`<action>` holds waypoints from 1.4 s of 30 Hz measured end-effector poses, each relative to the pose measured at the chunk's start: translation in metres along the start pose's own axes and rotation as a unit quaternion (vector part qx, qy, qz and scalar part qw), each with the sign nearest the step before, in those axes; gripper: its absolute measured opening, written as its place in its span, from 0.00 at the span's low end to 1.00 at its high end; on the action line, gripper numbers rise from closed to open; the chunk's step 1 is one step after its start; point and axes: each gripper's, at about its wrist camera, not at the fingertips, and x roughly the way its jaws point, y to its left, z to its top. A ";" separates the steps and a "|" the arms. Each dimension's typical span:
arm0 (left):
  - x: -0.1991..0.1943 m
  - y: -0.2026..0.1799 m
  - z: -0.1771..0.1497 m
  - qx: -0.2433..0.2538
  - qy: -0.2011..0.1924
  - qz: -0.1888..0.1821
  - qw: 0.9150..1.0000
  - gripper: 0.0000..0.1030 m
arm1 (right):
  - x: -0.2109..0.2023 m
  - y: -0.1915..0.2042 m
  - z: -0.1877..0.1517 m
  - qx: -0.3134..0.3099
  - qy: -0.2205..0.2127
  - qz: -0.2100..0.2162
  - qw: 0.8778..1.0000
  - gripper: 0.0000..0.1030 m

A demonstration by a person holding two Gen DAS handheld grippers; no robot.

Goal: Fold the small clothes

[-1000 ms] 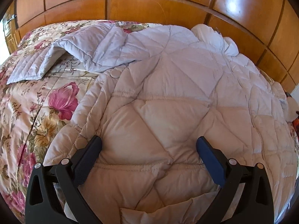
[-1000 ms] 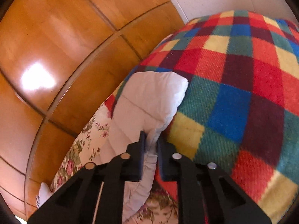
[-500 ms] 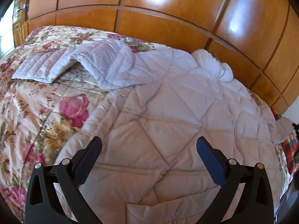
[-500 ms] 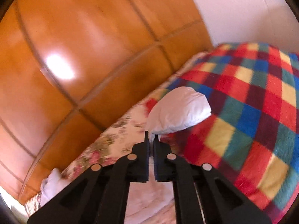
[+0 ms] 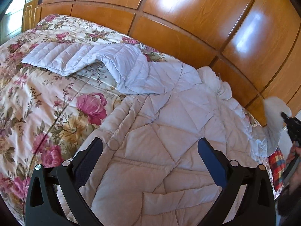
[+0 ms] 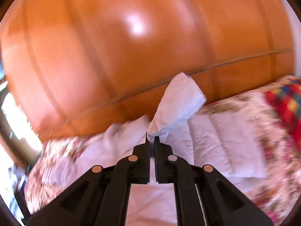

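A pale quilted puffer jacket (image 5: 165,124) lies spread on a floral bedspread (image 5: 37,101), one sleeve (image 5: 71,58) stretched to the far left. My left gripper (image 5: 148,158) is open and empty, hovering over the jacket's lower body. My right gripper (image 6: 152,141) is shut on the jacket's other sleeve cuff (image 6: 178,101) and holds it up above the bed. In the left wrist view that gripper (image 5: 289,124) shows at the right edge with the lifted sleeve (image 5: 272,116).
A glossy wooden wardrobe (image 5: 188,18) runs along the far side of the bed. A red checked blanket (image 6: 287,103) lies at the right end of the bed. A window (image 5: 11,18) is at far left.
My right gripper has lifted the sleeve cuff off the checked blanket and swung it left over the jacket. My left gripper stayed open and drew back slightly.
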 end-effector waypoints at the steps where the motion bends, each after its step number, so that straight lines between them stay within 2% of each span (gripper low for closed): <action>1: -0.003 0.001 0.001 0.000 -0.002 -0.001 1.000 0.97 | 0.010 0.014 -0.008 -0.010 0.010 0.008 1.000 0.03; 4: -0.008 0.002 0.003 -0.004 -0.007 -0.005 1.000 0.97 | 0.053 0.053 -0.044 -0.026 0.059 0.039 0.997 0.03; 7: -0.007 0.002 0.006 -0.009 -0.004 -0.011 1.000 0.97 | 0.085 0.071 -0.078 -0.034 0.107 0.044 0.993 0.08; 9: -0.006 0.000 0.008 -0.011 -0.001 -0.016 1.000 0.97 | 0.107 0.075 -0.101 -0.025 0.149 0.046 0.988 0.23; 10: -0.003 -0.003 0.009 -0.011 0.002 -0.022 1.000 0.97 | 0.109 0.073 -0.109 -0.018 0.161 0.052 0.985 0.39; 11: -0.001 -0.007 0.010 -0.011 0.005 -0.027 1.000 0.97 | 0.111 0.072 -0.117 -0.004 0.175 0.071 0.982 0.48; 12: 0.001 -0.011 0.011 -0.010 0.009 -0.032 0.999 0.97 | 0.105 0.068 -0.123 0.004 0.179 0.079 0.981 0.50; 14: 0.008 -0.023 0.013 -0.010 0.016 -0.047 0.999 0.97 | 0.089 0.062 -0.124 0.017 0.172 0.098 0.980 0.56; 16: 0.017 -0.037 0.016 -0.010 0.026 -0.071 0.997 0.97 | 0.070 0.052 -0.122 0.031 0.159 0.116 0.980 0.56; 19: 0.033 -0.061 0.022 -0.010 0.041 -0.106 0.993 0.97 | 0.042 0.027 -0.122 0.068 0.147 0.120 0.979 0.58; 22: 0.054 -0.084 0.029 -0.005 0.048 -0.134 0.990 0.97 | 0.021 -0.012 -0.123 0.136 0.132 0.113 0.975 0.58; 26: 0.092 -0.110 0.039 0.015 0.065 -0.143 0.987 0.97 | -0.002 -0.068 -0.116 0.225 0.093 0.104 0.964 0.58; 28: 0.111 -0.122 0.042 0.019 0.086 -0.145 0.986 0.97 | -0.006 -0.090 -0.107 0.259 0.078 0.098 0.958 0.58; 29: 0.118 -0.125 0.042 0.017 0.097 -0.158 0.982 0.95 | -0.008 -0.103 -0.103 0.277 0.070 0.101 0.953 0.60; 30: 0.125 -0.127 0.043 0.013 0.105 -0.166 0.980 0.93 | -0.007 -0.117 -0.100 0.303 0.059 0.107 0.945 0.60; 31: 0.133 -0.127 0.043 0.005 0.112 -0.163 0.980 0.86 | -0.008 -0.128 -0.096 0.322 0.055 0.109 0.939 0.60; 33: 0.149 -0.126 0.042 -0.014 0.133 -0.174 0.976 0.77 | 0.002 -0.150 -0.093 0.382 0.043 0.126 0.914 0.61; 35: 0.157 -0.126 0.039 -0.021 0.144 -0.176 0.973 0.63 | 0.012 -0.166 -0.092 0.426 0.040 0.137 0.894 0.61; 36: 0.159 -0.125 0.039 -0.018 0.148 -0.177 0.973 0.59 | 0.016 -0.175 -0.093 0.447 0.038 0.143 0.882 0.61; 39: 0.161 -0.129 0.035 0.007 0.157 -0.181 0.971 0.38 | 0.022 -0.195 -0.097 0.486 0.038 0.145 0.861 0.61; 40: 0.161 -0.131 0.034 0.018 0.162 -0.183 0.969 0.16 | 0.026 -0.194 -0.097 0.492 0.037 0.142 0.858 0.50; 41: 0.162 -0.131 0.034 0.023 0.167 -0.192 0.967 0.11 | 0.029 -0.196 -0.095 0.491 0.038 0.133 0.860 0.27; 42: 0.161 -0.131 0.035 0.025 0.171 -0.197 0.965 0.10 | 0.031 -0.196 -0.094 0.481 0.042 0.123 0.867 0.20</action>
